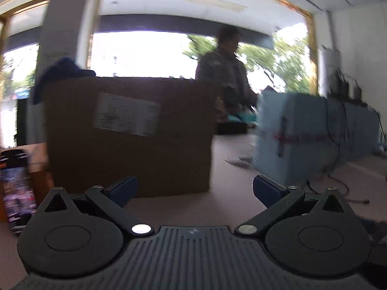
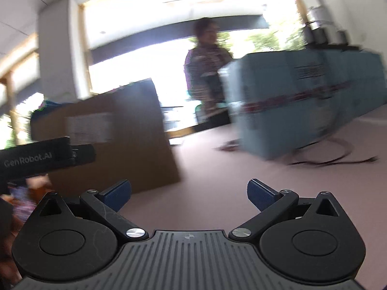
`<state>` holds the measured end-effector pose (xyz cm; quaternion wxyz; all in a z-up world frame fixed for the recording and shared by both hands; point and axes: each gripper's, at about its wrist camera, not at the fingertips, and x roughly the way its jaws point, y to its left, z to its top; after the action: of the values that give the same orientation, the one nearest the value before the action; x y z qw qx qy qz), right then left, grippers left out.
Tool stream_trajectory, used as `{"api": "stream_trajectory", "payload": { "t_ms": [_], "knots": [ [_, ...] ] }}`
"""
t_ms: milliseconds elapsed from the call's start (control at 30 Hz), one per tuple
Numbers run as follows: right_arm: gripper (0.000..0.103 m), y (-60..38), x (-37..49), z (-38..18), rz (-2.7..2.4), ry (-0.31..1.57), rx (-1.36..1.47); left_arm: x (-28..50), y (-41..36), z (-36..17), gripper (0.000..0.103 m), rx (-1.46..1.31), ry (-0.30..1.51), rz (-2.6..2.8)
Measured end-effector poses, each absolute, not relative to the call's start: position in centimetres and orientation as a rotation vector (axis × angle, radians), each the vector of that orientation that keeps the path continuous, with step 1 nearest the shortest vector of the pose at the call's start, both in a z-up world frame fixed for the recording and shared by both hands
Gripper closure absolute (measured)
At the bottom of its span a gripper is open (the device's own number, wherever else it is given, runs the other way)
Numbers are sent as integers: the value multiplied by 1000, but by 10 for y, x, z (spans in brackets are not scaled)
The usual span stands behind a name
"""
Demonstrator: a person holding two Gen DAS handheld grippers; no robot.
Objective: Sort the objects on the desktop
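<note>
Through my left wrist camera, my left gripper (image 1: 194,191) has its fingers (image 1: 123,189) spread wide, with nothing between them. They hover low over the pinkish counter (image 1: 232,193). Straight ahead stands a brown cardboard box (image 1: 130,135) bearing a white label, with a blue cloth (image 1: 60,72) draped over its top left corner. Left of the box a phone (image 1: 15,188) stands with its screen lit. Right of the box sits a pale blue box (image 1: 314,135), with black cables (image 1: 338,183) trailing at its foot. Behind the cardboard box, between it and the blue one, stands a person (image 1: 225,72), blurred. I cannot make out any small thing to sort; the picture is smeared.

Through my right wrist camera, my right gripper (image 2: 188,192) likewise has its fingers (image 2: 262,193) wide apart and empty above the counter (image 2: 205,169). The cardboard box (image 2: 116,140) lies ahead and to the left, the pale blue box (image 2: 302,101) to its right, a cable (image 2: 326,154) looping before it. The black body of my left gripper (image 2: 43,157) juts in just left of the cardboard box.
</note>
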<state>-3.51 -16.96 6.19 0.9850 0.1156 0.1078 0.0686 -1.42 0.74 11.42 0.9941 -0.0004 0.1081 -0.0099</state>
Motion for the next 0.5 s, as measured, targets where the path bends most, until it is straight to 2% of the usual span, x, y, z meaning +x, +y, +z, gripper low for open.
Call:
{"api": "stream_trajectory", "payload": {
  "t_ms": [167, 300, 367, 433, 500],
  "knots": [
    [0, -186, -6, 50, 56, 289, 203, 47, 3, 90, 0, 28, 294, -15],
    [0, -170, 31, 36, 36, 366, 106, 102, 27, 51, 0, 25, 414, 97],
    [0, -155, 63, 26, 43, 486, 58, 126, 47, 29, 0, -6, 488, 147],
    [0, -143, 109, 16, 50, 637, 53, 154, 72, 14, 0, -122, 659, 144],
    [0, -125, 137, 14, 8, 648, -3, 161, 81, 14, 0, -148, 632, 135]
  ]
}}
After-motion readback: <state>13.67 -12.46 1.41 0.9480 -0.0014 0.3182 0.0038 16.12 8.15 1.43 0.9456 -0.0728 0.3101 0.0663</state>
